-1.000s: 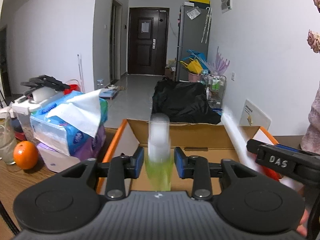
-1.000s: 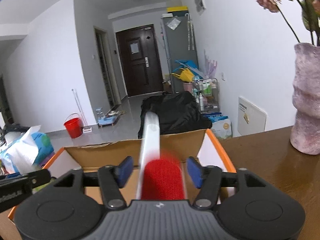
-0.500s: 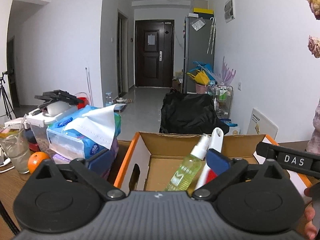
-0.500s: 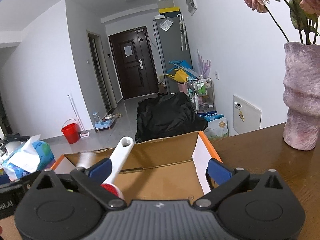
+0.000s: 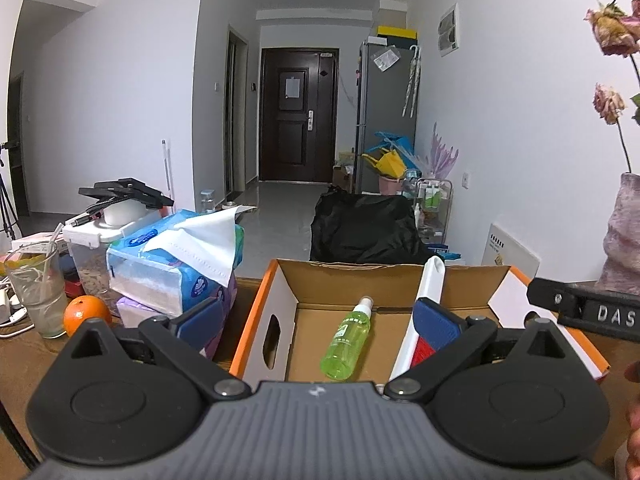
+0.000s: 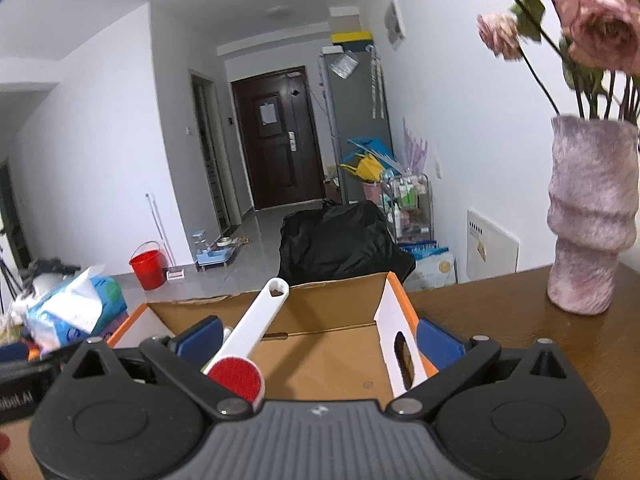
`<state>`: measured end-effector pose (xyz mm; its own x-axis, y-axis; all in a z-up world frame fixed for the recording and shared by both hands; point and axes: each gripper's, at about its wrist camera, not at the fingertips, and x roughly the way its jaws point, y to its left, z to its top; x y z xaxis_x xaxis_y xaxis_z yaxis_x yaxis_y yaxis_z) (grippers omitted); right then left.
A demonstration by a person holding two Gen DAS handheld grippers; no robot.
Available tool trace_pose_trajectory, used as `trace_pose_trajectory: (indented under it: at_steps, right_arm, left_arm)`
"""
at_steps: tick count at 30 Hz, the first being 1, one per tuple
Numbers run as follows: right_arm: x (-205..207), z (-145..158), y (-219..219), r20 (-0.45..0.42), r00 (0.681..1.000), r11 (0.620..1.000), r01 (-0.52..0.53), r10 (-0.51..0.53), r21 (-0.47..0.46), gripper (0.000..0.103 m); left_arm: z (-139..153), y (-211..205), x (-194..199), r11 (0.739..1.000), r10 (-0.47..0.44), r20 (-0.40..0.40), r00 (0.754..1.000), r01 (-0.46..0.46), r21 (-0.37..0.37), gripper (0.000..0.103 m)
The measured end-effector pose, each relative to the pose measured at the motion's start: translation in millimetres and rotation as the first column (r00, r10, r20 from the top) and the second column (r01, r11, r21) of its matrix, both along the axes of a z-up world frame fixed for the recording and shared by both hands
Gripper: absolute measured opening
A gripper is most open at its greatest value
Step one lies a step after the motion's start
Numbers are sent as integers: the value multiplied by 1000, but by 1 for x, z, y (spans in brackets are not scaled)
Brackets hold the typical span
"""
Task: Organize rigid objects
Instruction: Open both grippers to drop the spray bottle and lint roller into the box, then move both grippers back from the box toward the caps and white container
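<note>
The green spray bottle (image 5: 346,340) lies flat on the floor of the cardboard box (image 5: 262,312), and the white lint brush (image 6: 250,334) leans against its back wall. Both the left gripper (image 5: 318,326) and the right gripper (image 6: 320,338) have jaws wide apart, holding nothing.

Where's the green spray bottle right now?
In the left wrist view the green spray bottle lies on the floor of the open cardboard box, left of the white-handled red brush, touching neither tool.
</note>
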<state>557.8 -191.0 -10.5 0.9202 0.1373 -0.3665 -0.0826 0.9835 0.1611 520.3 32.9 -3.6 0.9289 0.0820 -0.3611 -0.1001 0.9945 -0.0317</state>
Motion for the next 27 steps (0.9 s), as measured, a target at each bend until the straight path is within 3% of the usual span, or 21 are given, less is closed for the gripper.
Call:
trace_pose_trajectory:
  at_steps: [7, 27]
  right_arm:
    - [-30, -5, -4, 24, 999, 996, -25, 27, -80, 103]
    - [-123, -25, -35, 57, 998, 990, -21, 29, -136, 103]
  left_arm:
    - [-6, 3, -22, 1000, -10, 19, 1000, 10, 20, 103]
    - [-25, 32, -91, 999, 32, -23, 999, -32, 22, 103]
